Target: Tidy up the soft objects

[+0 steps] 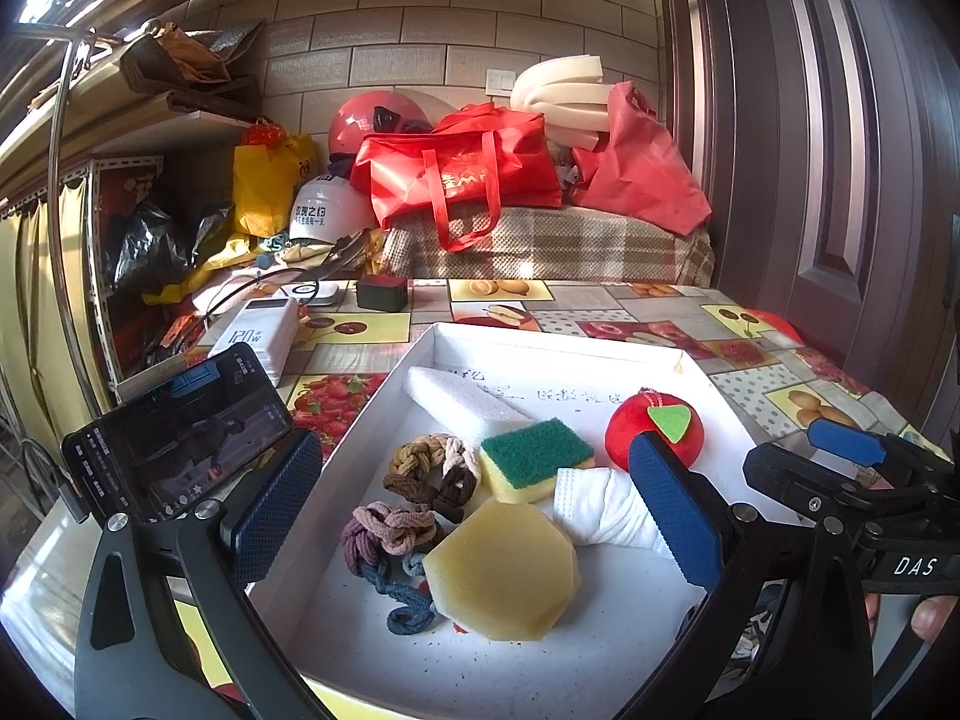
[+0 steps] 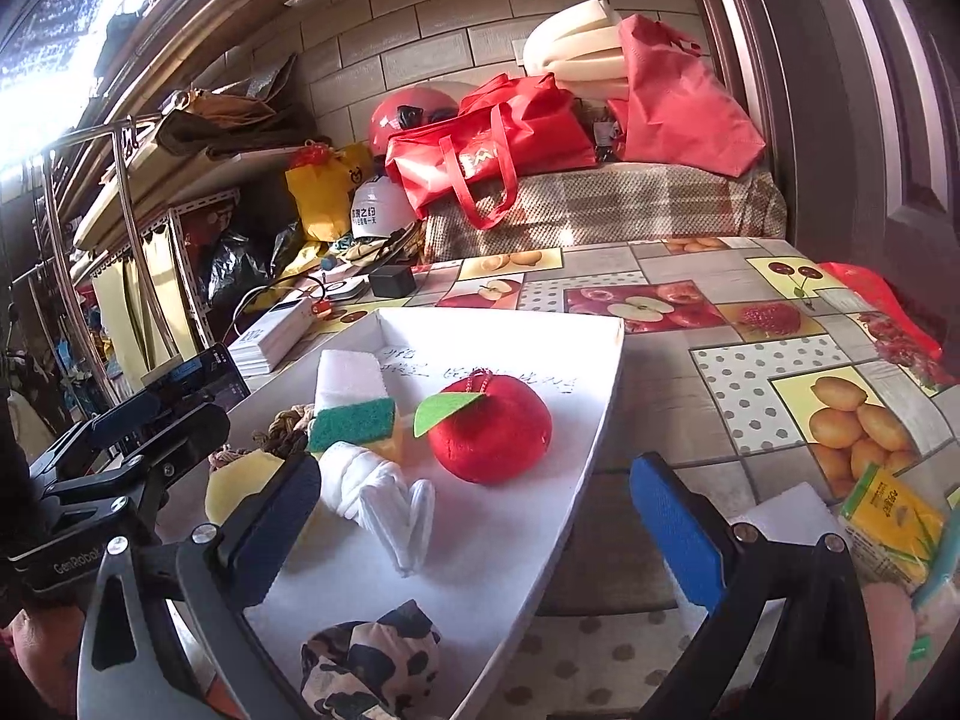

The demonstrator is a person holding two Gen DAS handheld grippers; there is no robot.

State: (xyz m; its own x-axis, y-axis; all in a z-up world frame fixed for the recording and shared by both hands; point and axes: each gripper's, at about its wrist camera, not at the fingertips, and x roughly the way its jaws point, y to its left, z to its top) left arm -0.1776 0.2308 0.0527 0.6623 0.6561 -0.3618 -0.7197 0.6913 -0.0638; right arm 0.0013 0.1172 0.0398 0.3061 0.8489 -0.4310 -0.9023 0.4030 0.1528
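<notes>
Both grippers, left and right, were held apart, empty, over one white tray containing one red plush apple, two sponges, and three knotted cords.

The white tray is crowded at its middle, while its near end lies bare.

We see strong daylight entering from the upper left, blown out to pure white in the right wrist view. It falls warm across the white tray, whose floor glares brightly, and the objects cast soft shadows rightward. Fisheye distortion bends the brick wall and door; corners go black. Centres stay sharp, edges soften.
</notes>
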